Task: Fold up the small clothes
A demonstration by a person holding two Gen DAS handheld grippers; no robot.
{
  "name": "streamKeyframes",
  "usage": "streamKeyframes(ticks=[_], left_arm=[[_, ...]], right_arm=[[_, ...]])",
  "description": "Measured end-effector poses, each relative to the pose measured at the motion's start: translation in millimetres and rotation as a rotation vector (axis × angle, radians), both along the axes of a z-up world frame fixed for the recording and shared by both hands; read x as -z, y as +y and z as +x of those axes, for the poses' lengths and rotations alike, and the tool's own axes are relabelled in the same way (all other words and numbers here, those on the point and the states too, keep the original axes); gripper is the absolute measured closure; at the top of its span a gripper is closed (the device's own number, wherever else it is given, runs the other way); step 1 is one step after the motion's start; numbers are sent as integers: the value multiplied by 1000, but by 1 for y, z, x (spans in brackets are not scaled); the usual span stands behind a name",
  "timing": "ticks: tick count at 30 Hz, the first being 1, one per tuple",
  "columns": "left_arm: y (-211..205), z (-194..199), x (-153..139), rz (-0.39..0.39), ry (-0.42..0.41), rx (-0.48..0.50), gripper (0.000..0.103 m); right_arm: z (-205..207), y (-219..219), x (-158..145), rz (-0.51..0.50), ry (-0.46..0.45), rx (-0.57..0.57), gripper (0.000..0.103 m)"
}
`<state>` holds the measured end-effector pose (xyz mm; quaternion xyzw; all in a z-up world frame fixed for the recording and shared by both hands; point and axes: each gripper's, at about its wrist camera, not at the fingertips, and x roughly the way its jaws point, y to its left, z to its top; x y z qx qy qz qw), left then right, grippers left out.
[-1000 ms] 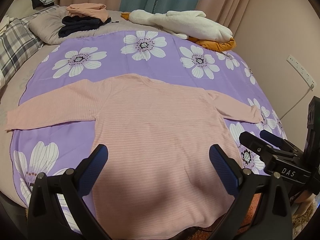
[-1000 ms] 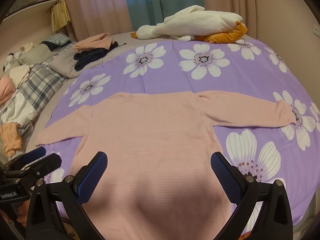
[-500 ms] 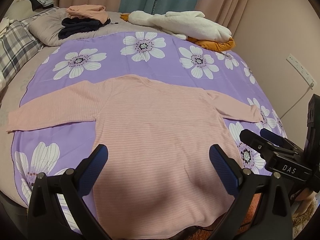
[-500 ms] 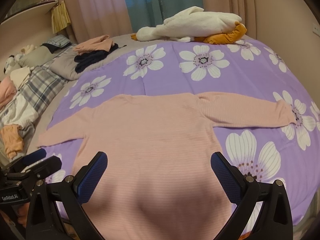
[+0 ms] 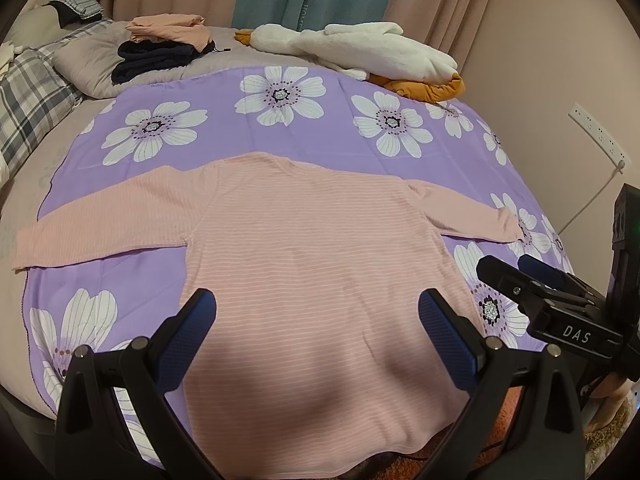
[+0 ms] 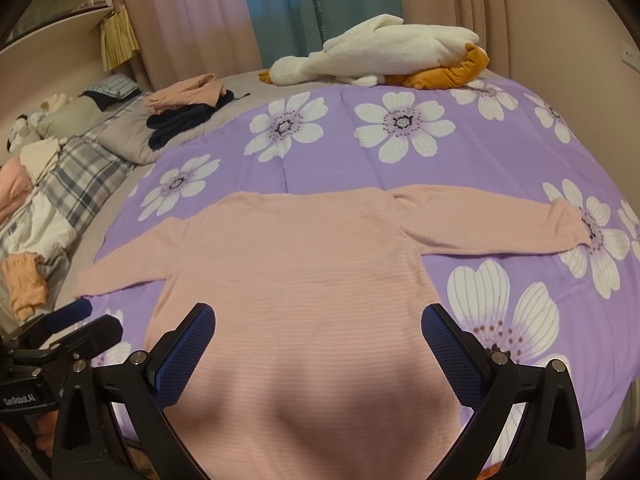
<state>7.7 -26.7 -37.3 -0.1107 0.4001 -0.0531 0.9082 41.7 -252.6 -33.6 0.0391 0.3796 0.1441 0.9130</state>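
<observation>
I hold both grippers, left (image 5: 316, 320) and right (image 6: 318, 334), jaws spread, over the pink sweater (image 5: 312, 280); a plush goose (image 5: 360, 50) lies at the bed's far edge; the right gripper's body reads "DAS".

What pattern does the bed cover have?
Purple bed cover with large white flowers, clearest in the right wrist view.

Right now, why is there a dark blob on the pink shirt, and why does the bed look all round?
Left wrist view: the dark patch on the pink shirt near its hem is a soft shadow below the open left gripper. Right wrist view: the same kind of shadow; the fisheye lens bends the purple flowered sheet into a dome, with black corners.
</observation>
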Motion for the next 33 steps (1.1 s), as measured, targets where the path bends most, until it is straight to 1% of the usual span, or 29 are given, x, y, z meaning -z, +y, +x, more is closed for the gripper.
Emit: streamKeyframes(ticks=[12, 33], left_arm=[[-6, 0, 1, 3, 3, -2, 2], [-17, 12, 7, 20, 26, 21, 2]], right_arm=[[0, -3, 0, 7, -1, 4, 0], [3, -48, -7, 94, -13, 75, 0]])
